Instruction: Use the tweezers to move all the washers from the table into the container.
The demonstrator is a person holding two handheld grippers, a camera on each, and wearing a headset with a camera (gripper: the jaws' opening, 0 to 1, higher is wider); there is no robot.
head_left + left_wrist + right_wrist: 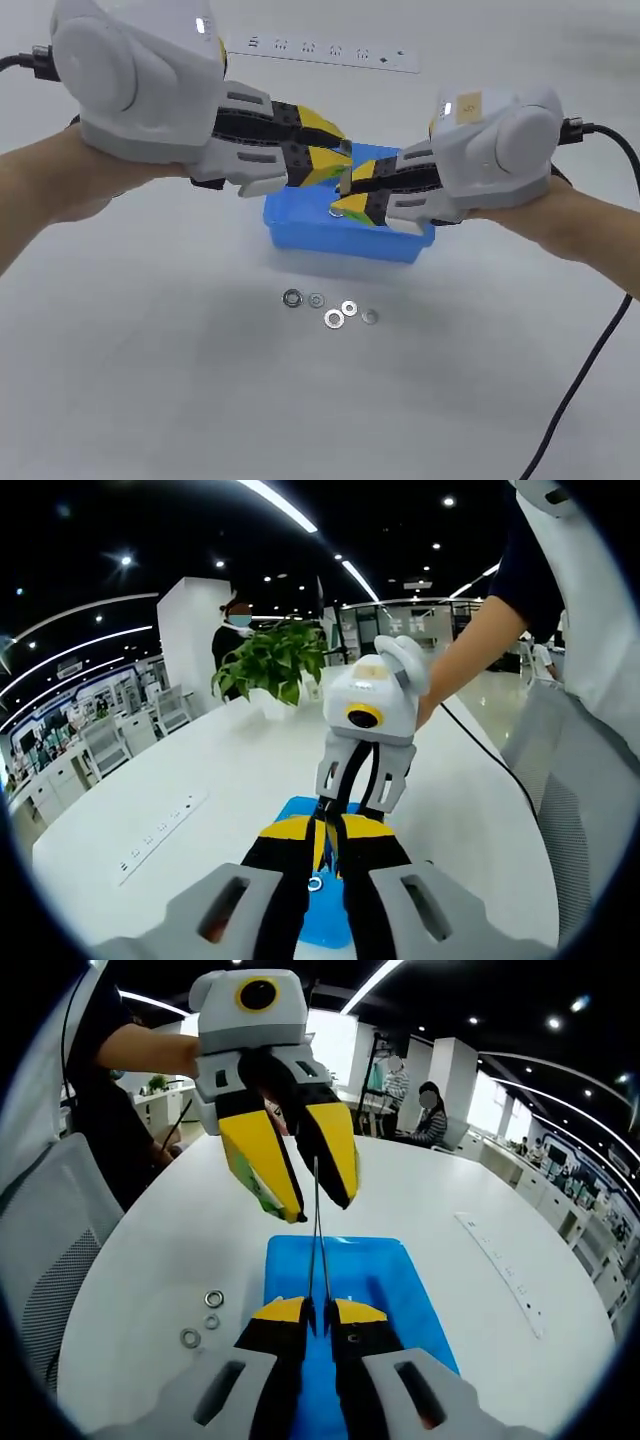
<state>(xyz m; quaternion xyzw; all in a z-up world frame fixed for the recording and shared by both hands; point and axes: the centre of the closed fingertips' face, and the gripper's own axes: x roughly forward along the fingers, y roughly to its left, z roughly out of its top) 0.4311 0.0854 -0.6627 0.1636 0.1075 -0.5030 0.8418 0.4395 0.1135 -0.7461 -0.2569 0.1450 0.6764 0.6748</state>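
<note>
R gripper [318,1325]: jaws clamped on the handle end of the tweezers [316,1250], which run straight fwd from it, thin and closed to a point. L gripper [318,1208] faces it head-on from the far side, yellow jaws spread apart w/ the tweezer tips between them; can't tell if either jaw touches the tips. Both grippers hang in the air, nose to nose, above the blue container [385,1280], a shallow rectangular tray on the white table [150,380]. In the L gripper view a single ring [315,883], washer-like, lies on the blue floor below the jaws. Washers [333,318]: five in a loose cluster on the table, just in front of the container's near wall on the person's side, none touching it. Each gripper is held by a bare hand, cables trailing off both. A white power strip [320,50] lies on the table beyond the container, well apart. Background: office desks, a potted plant [275,660], people.
</note>
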